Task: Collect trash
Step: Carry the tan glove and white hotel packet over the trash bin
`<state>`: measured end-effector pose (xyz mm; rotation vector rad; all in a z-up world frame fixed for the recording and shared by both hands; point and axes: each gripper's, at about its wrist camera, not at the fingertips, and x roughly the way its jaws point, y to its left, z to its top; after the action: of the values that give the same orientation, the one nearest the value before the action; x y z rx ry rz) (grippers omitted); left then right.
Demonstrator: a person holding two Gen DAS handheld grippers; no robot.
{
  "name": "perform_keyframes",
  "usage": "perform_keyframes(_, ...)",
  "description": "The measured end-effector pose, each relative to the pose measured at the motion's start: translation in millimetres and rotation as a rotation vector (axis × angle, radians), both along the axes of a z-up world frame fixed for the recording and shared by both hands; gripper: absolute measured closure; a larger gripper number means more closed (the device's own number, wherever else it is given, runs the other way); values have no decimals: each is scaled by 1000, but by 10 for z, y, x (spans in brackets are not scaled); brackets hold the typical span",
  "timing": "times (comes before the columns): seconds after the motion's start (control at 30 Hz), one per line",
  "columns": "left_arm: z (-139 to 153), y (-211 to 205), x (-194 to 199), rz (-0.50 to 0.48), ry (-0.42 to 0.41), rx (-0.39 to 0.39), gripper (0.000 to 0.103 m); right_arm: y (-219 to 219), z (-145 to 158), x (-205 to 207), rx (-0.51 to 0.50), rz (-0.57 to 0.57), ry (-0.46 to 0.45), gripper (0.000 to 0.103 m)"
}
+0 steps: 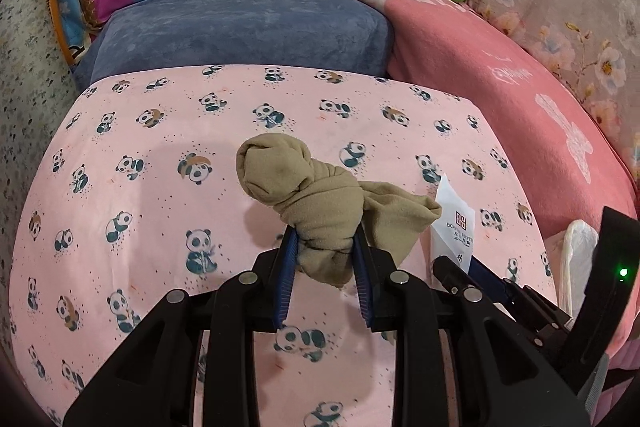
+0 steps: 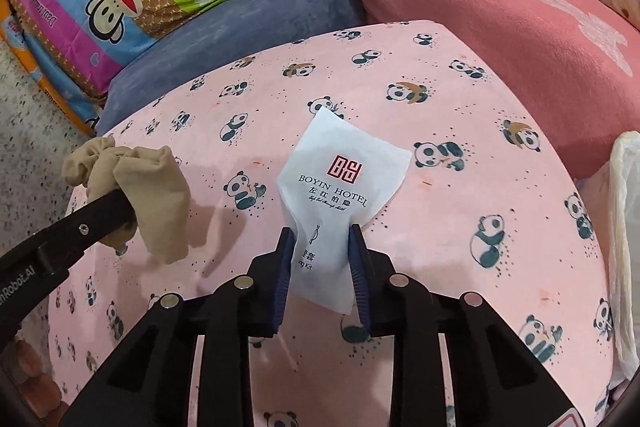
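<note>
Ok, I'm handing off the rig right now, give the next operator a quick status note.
Left gripper: shut on the bunched tan sock, held above the panda-print sheet.
Right gripper: shut on the white Boyin Hotel sachet, also lifted.
White plastic bag sits at the right edge of the bed.
Done: both items picked up.
Left: drop both, probably into that bag.

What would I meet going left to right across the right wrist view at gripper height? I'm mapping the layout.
Left gripper with the tan sock → white hotel packet in the right gripper → white plastic bag.
</note>
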<state>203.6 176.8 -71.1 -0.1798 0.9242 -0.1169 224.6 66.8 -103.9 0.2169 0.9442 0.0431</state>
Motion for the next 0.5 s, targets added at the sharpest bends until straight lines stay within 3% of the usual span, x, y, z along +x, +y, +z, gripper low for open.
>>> perform_keyframes(0.5,540,-806,-449,-131,-108,33,77,-908,791,-743,66,-115,-208,76)
